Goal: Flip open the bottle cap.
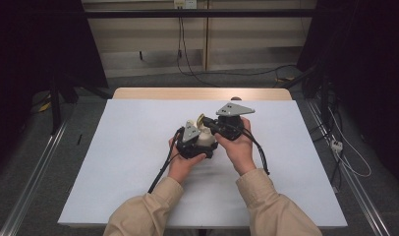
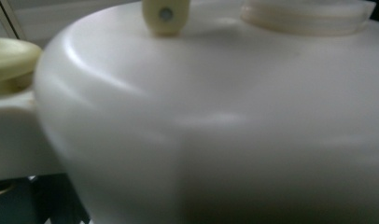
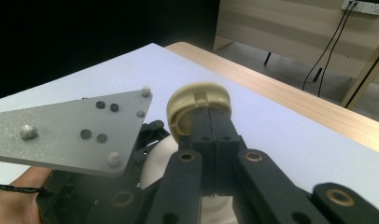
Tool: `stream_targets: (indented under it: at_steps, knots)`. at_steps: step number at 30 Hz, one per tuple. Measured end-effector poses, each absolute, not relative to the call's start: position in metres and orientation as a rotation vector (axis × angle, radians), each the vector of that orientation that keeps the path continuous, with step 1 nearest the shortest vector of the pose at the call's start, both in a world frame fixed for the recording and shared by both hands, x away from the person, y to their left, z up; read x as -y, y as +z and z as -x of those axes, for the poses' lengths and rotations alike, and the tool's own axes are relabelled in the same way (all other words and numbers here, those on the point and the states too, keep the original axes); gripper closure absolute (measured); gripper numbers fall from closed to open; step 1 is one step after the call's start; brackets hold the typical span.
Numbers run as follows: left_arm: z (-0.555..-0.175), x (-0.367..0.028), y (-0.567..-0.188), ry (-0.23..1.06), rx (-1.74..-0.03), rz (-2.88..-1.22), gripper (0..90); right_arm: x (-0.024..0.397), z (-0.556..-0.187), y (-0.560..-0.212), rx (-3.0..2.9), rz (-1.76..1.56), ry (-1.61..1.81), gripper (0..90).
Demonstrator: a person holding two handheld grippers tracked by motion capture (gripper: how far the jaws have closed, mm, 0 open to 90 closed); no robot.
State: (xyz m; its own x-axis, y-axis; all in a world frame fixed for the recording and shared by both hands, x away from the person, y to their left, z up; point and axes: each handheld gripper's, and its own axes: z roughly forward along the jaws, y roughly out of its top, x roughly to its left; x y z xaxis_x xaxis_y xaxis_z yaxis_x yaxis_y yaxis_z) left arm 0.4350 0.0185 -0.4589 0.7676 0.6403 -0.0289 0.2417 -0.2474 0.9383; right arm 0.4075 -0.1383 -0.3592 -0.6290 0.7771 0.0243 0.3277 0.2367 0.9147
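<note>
The high view sets the white container (image 1: 206,137) at frame centre between both grippers. The right gripper view shows the right gripper (image 3: 207,109) clamped on a cream cap (image 3: 197,100). The left gripper (image 1: 190,142) hugs the container; its jaw state is unreadable.

Both forearms, in tan sleeves, come in from below and meet mid-desk. The left gripper (image 1: 197,140) sits low, its state hidden; the right gripper (image 1: 207,123) angles leftward, its fingers (image 3: 211,123) pressed together.
</note>
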Motion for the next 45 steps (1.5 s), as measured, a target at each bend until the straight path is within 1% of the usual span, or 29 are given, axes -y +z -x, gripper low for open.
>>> stream_targets:
  at_steps: [26, 32, 35, 39, 42, 44, 45]
  knots:
    - [-0.435, -0.019, -0.459, 0.437, -0.683, -1.822, 4.9, 0.131, -0.413, -0.360, -2.082, -1.002, 1.364, 90.0]
    - [-0.435, -0.019, -0.459, 0.435, -0.679, -1.829, 4.8, 0.135, -0.412, -0.360, -2.078, -1.007, 1.356, 87.8]
    - [-0.434, -0.019, -0.459, 0.438, -0.680, -1.834, 4.7, 0.137, -0.411, -0.358, -2.069, -1.009, 1.354, 84.5]
    - [-0.434, -0.019, -0.459, 0.441, -0.683, -1.844, 4.6, 0.140, -0.409, -0.360, -2.060, -1.014, 1.362, 76.9]
    - [-0.433, -0.019, -0.459, 0.451, -0.683, -1.880, 3.3, 0.142, -0.408, -0.363, -2.046, -1.023, 1.356, 67.7]
    - [-0.432, -0.020, -0.459, 0.456, -0.686, -1.888, 3.3, 0.144, -0.407, -0.365, -2.050, -1.024, 1.365, 59.1]
    - [-0.431, -0.020, -0.459, 0.462, -0.686, -1.890, 3.2, 0.146, -0.406, -0.366, -2.053, -1.031, 1.386, 56.4]
